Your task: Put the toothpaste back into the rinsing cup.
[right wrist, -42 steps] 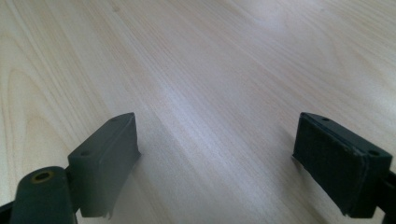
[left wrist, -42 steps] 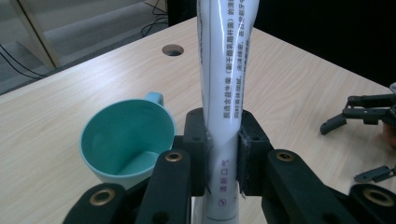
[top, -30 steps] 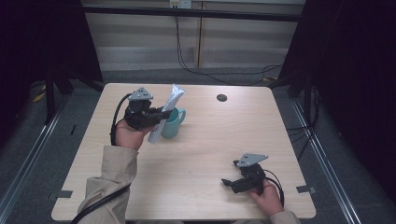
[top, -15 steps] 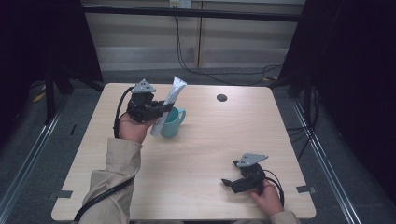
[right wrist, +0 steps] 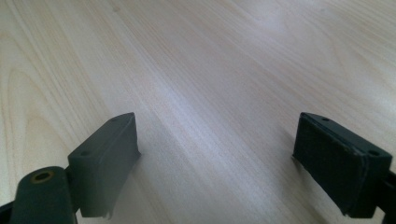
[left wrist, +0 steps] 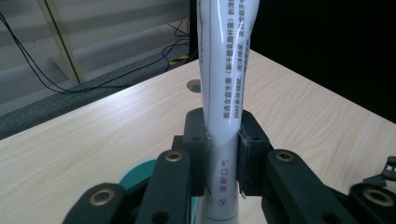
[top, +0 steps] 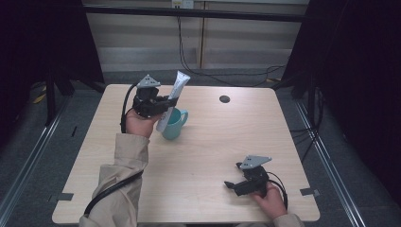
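My left gripper is shut on a white tube with printed text, which stands tilted with its lower end over a teal mug. In the left gripper view the tube is pinched between the pads, and a sliver of the teal mug shows below the jaws. My right gripper rests low on the table near the front right, open with nothing between its pads; bare wood shows between them.
The light wooden table has a round dark cable hole at the back centre. Black cables run on the floor behind the table. Dark curtains stand at both sides.
My left hand has carried the tube toward the back of the table and slightly up, keeping it over the mug. The right hand has not moved.
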The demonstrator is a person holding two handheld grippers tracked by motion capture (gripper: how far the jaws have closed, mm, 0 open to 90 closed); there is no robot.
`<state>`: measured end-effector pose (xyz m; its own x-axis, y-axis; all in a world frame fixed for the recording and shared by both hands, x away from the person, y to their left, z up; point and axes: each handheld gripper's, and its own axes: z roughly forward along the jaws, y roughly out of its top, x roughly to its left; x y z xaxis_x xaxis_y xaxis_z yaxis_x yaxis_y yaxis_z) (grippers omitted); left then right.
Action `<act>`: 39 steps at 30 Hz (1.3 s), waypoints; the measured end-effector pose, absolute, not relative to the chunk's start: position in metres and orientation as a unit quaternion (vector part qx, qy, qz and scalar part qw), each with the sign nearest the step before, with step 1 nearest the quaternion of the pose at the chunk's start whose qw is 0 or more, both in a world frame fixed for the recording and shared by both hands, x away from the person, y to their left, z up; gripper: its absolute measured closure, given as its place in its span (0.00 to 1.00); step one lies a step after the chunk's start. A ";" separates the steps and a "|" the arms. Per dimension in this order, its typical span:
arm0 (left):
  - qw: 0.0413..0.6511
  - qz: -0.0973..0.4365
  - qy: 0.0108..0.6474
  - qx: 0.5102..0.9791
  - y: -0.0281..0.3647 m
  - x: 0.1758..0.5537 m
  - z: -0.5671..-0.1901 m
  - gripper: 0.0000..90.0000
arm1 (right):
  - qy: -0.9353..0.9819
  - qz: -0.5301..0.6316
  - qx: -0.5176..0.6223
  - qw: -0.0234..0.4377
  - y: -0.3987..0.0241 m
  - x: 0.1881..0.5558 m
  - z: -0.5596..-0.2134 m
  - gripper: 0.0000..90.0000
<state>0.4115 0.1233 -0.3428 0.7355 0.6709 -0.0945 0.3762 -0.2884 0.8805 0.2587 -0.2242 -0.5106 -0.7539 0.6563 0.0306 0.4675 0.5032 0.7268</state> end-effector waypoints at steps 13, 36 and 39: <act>0.499 0.157 0.347 0.778 0.117 0.422 -0.349 0.86 | 0.858 0.375 0.329 0.125 -0.224 0.259 -0.510 0.14; 0.503 0.174 0.350 0.771 0.102 0.442 -0.351 0.86 | 0.858 0.376 0.328 0.125 -0.224 0.259 -0.511 0.14; 0.502 0.176 0.349 0.772 0.101 0.444 -0.351 0.86 | 0.858 0.376 0.328 0.125 -0.224 0.259 -0.511 0.14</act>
